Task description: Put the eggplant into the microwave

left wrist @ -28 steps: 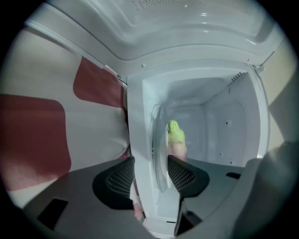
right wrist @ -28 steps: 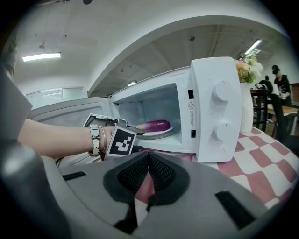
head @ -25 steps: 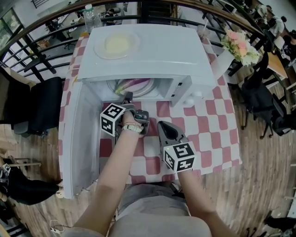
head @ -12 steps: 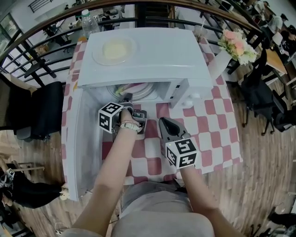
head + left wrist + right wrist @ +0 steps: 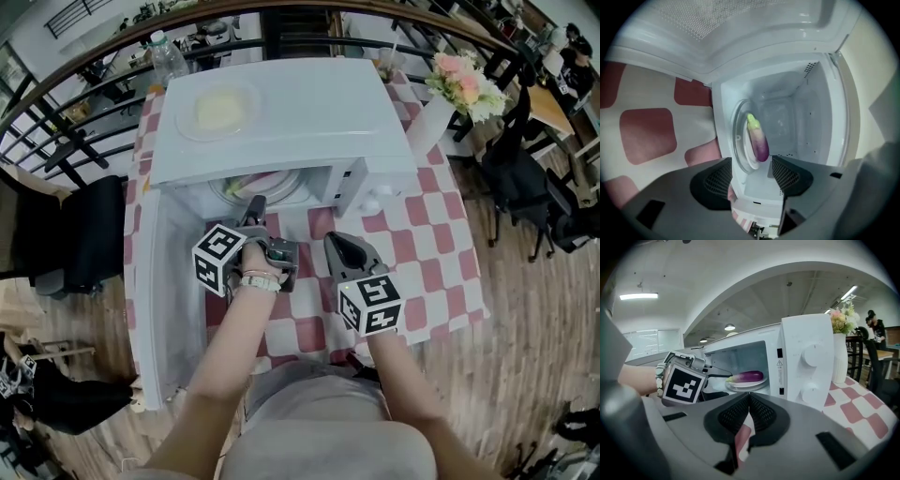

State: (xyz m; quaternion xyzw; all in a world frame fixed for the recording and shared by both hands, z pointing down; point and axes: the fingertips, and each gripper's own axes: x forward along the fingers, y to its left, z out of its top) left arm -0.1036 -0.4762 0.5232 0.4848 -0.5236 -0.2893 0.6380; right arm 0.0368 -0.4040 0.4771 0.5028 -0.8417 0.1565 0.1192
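Observation:
The purple eggplant (image 5: 758, 138) with a green stem end lies on the glass turntable plate (image 5: 740, 140) inside the open white microwave (image 5: 281, 103). The right gripper view also shows the eggplant (image 5: 749, 376) there. My left gripper (image 5: 751, 171) is just outside the oven mouth, pointing in. Its jaws are opening and nothing is between them. The eggplant lies beyond its fingertips. In the head view the left gripper (image 5: 255, 206) is at the cavity's front edge. My right gripper (image 5: 337, 246) hovers over the checkered cloth to the right, shut with nothing in it (image 5: 749, 401).
The microwave door (image 5: 164, 281) hangs open to the left of the left arm. A plate (image 5: 223, 108) rests on the oven's top. A flower vase (image 5: 459, 84) stands at the table's right, a bottle (image 5: 167, 56) at the back left. A railing and dark chairs surround the table.
My left gripper has drawn back a little from the oven mouth and lifted, leaving the eggplant on the plate. The right gripper has risen slightly.

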